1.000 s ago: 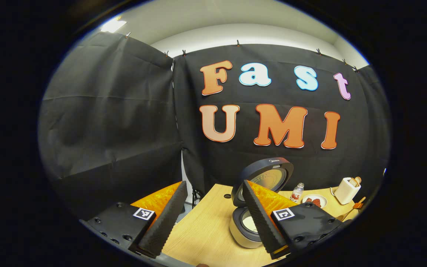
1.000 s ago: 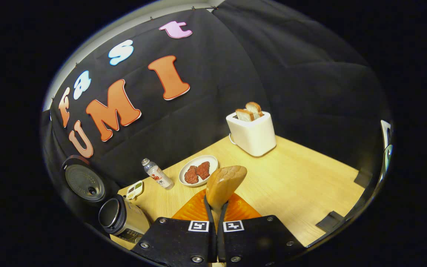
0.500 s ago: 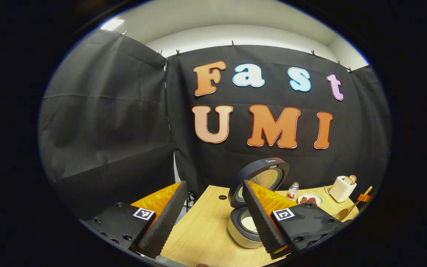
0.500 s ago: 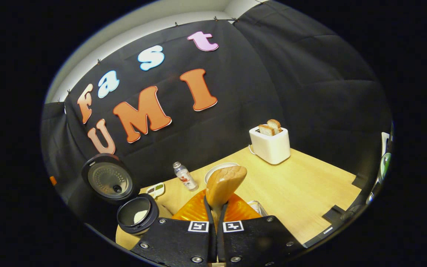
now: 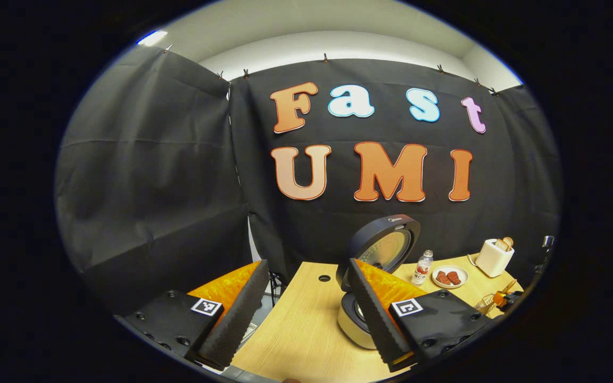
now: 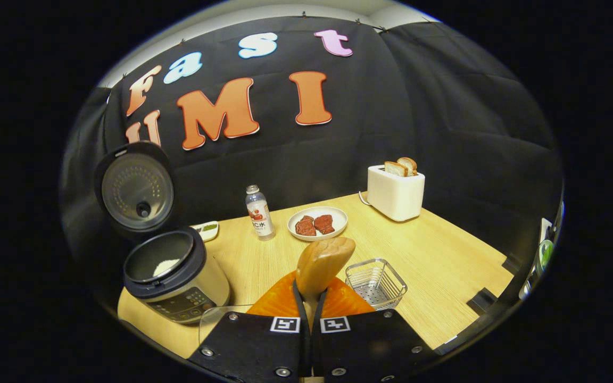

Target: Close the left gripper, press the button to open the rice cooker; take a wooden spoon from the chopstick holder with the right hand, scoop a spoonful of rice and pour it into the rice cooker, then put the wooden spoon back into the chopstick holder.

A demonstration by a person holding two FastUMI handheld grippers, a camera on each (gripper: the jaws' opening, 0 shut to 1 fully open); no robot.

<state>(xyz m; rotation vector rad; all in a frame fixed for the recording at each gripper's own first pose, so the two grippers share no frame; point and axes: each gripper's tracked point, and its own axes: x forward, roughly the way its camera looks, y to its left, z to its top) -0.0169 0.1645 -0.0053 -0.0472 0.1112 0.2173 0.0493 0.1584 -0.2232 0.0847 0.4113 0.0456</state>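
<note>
Right gripper clamps the wooden spoon upright; left gripper hangs agape, seemingly level.

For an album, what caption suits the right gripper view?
Hand-held gripper holding a wooden spoon beside the open rice cooker.

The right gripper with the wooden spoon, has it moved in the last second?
Yes. The right gripper swung: the toaster shifted in its view, and the rice cooker and metal basket came in.
</note>
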